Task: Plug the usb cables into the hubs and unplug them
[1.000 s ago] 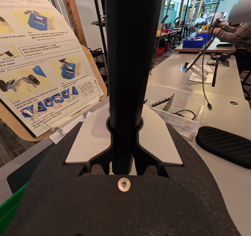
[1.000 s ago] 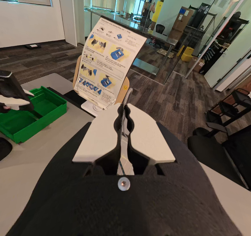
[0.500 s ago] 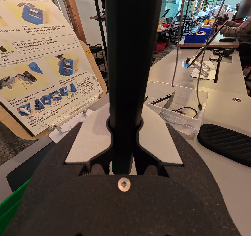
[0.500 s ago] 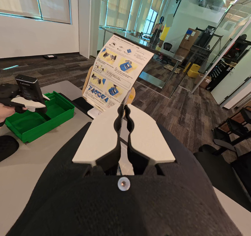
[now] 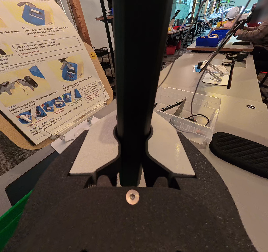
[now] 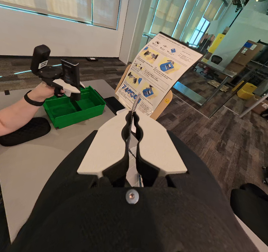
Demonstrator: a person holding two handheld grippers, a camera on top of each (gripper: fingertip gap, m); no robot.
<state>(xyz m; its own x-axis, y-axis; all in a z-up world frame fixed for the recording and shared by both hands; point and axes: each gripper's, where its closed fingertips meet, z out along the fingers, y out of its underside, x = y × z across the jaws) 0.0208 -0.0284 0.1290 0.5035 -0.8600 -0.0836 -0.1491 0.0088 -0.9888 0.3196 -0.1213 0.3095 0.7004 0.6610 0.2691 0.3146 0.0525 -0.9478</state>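
Observation:
My left gripper (image 5: 133,130) is shut on a black USB hub (image 5: 137,56), held upright above the table. It also shows in the right wrist view (image 6: 72,89), in a person's hand, with the hub (image 6: 71,74) over the green tray (image 6: 81,111). My right gripper (image 6: 132,114) is shut on a grey braided USB cable (image 6: 134,103) that sticks out past the fingertips. In the left wrist view the cable (image 5: 195,94) hangs from the upper right, and its plug end (image 5: 194,119) dips into a clear bin (image 5: 188,126).
The clear bin holds a dark strip-shaped hub (image 5: 169,106) and a black cable (image 5: 203,116). An instruction sheet on a wooden stand (image 6: 156,74) stands at the table's far edge. Black wrist pads lie by the bin (image 5: 239,150) and the tray (image 6: 24,130). A person sits at a far desk. The tips of one gripper are about 35 cm away from the tips of the other.
The hanging cable end has swung left and down, from beside the clear bin into it. In the right wrist view the left gripper with the hub has come further into view and higher.

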